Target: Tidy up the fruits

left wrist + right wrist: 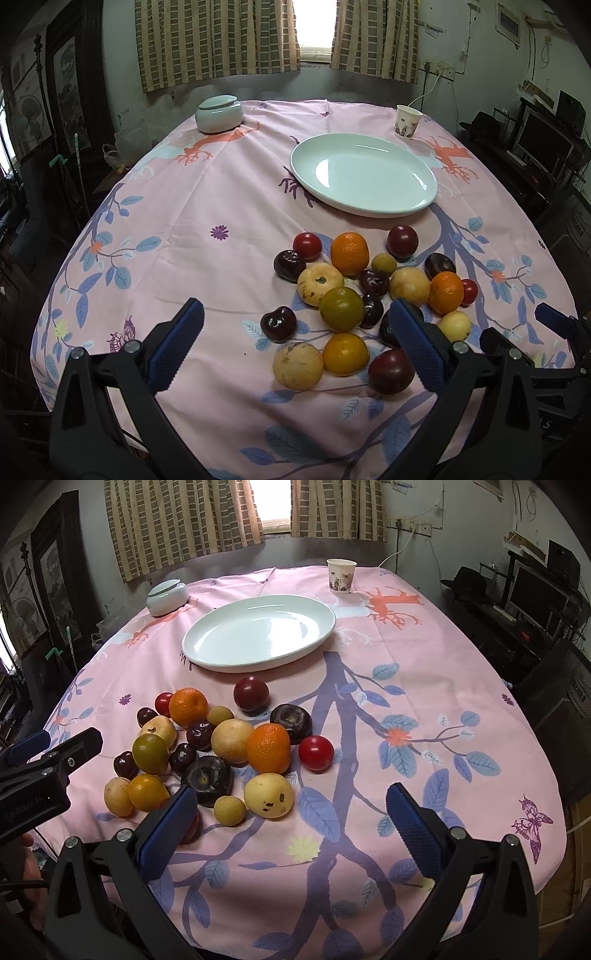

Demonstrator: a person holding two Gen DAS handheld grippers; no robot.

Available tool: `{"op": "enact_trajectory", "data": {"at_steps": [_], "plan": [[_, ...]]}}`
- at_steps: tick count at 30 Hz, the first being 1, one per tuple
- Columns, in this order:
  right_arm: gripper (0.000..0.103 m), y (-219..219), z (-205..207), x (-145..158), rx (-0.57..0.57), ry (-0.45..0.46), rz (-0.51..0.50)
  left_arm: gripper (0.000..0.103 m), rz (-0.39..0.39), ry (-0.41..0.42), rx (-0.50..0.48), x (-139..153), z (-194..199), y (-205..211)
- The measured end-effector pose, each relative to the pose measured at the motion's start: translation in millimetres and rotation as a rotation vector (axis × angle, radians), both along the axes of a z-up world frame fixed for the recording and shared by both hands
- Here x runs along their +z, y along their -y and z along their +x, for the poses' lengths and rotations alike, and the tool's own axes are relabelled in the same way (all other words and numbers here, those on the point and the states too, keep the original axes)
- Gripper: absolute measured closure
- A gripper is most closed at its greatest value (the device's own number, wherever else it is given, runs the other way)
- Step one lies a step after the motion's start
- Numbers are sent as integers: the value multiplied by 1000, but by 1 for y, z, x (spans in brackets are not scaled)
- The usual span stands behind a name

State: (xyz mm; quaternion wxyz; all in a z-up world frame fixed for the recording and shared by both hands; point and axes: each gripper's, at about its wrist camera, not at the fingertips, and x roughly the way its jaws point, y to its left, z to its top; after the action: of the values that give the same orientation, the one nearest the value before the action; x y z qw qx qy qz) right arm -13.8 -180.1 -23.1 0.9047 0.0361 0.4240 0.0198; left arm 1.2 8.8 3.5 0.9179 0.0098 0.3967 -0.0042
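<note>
The fruits [354, 295] lie in a loose heap on the pink cloth [207, 206] of the worktop, near its front edge. In the left wrist view the heap is ahead of the left tool [295, 347] and a little to its right; a pale fruit [297, 365], a yellow-orange one [345, 353] and a dark red plum [390, 371] lie between its two fingers, below them, and I cannot tell if any of them is touched. The right finger of this tool covers part of a dark fruit. In the right wrist view the heap [221, 746] is ahead and to the left of the right tool [290, 827]. Its left finger hides part of a red fruit [192, 827], and between the fingers there is only cloth.

Behind the heap stands a white oval plate [364, 173] with nothing on it. A plum [402, 240] lies just in front of its rim, apart from it. Far at the back are a pale lidded jar [219, 113] on the left and a paper cup [408, 122] on the right. What is inside the cup and the jar I cannot tell.

Both tools have the fingers wide apart and hold nothing. The left tool [48, 764] also shows at the left edge of the right wrist view, beside the heap.
</note>
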Motion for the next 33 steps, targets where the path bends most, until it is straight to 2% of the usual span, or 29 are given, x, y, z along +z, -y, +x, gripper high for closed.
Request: {"op": "enact_trajectory", "data": {"at_steps": [5,12,16,19,21,25,27,30,33], "plan": [[1,-3,-2,5,-11,26,-33,2,-1,0,0,-1,1,0],[1,-13,-9,5,54,5,-14,2,-13,0,-7,-3,3,0],[1,-8,-18,4,43,-31,81,2,-22,2,8,-3,6,-6],[1,-3,-21,-3,58,-90,232,2,-38,3,23,-3,7,-11],[1,-5,-19,-9,64,-128,261,2,-44,2,26,-3,8,-14],[1,-12,-20,-8,63,-118,231,2,-49,5,25,-3,6,-15],[1,-15,-19,-5,58,-97,170,2,-58,10,23,-2,4,-18],[1,-19,-11,-8,53,-128,74,2,-80,17,19,0,2,-21],[1,-16,-9,-12,53,-137,50,2,-86,17,25,1,1,-23]]}}
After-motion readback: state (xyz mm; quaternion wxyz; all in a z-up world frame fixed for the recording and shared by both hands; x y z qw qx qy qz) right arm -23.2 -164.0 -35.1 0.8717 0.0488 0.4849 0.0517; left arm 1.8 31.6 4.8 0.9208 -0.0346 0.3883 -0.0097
